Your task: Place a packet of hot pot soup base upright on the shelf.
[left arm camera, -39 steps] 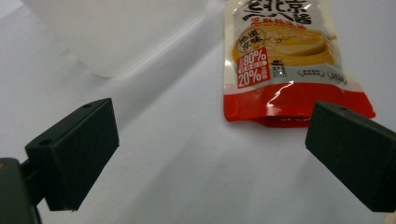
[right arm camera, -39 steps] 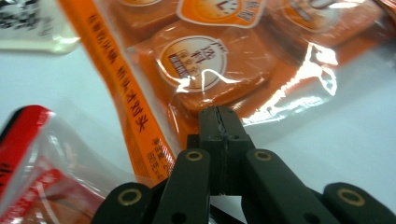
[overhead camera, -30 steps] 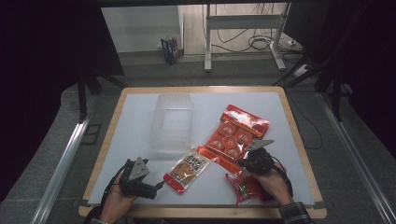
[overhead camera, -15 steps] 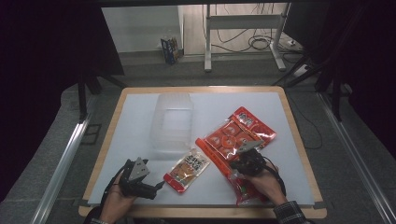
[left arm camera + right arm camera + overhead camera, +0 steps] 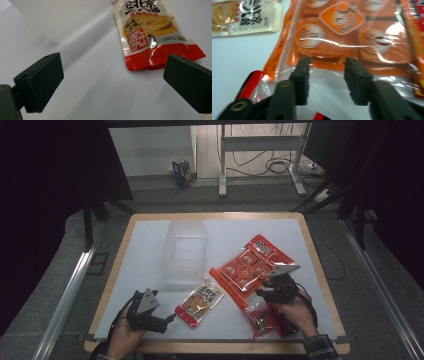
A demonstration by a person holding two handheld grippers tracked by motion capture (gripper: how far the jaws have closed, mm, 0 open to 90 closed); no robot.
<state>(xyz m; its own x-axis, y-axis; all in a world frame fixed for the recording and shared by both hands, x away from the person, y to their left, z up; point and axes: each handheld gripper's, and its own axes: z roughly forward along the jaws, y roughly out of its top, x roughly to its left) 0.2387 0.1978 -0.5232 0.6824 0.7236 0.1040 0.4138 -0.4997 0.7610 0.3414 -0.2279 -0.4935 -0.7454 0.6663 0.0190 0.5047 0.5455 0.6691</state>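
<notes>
Your left gripper [image 5: 167, 317] rests low at the near left of the white-topped, wood-edged bench [image 5: 150, 245], held in your left hand [image 5: 122, 337]. In the left gripper view its jaws stand wide apart with nothing between them, only bare white surface. Just beyond its right jaw lies the small glossy sauce pouch with a cream and yellow face and a red bottom band [image 5: 152, 32], flat on the bench; from above, that pouch [image 5: 200, 301] sits between your two grippers, near the front edge.

Behind it, toward the middle of the bench, stands a clear, empty plastic tub [image 5: 183, 251], its near wall close to the pouch's top.

Your right gripper [image 5: 260, 291] is at the near right, in your right hand [image 5: 295, 312]. It points at the large orange, clear-windowed bag of round individually wrapped snacks [image 5: 250, 267], which lies slanted across the bench. In the right gripper view the jaws are partly apart, straddling the bag's transparent end strip [image 5: 327, 82]; whether they press it you cannot tell. A second red and clear packet [image 5: 262, 317] lies under your right hand, partly hidden.
</notes>
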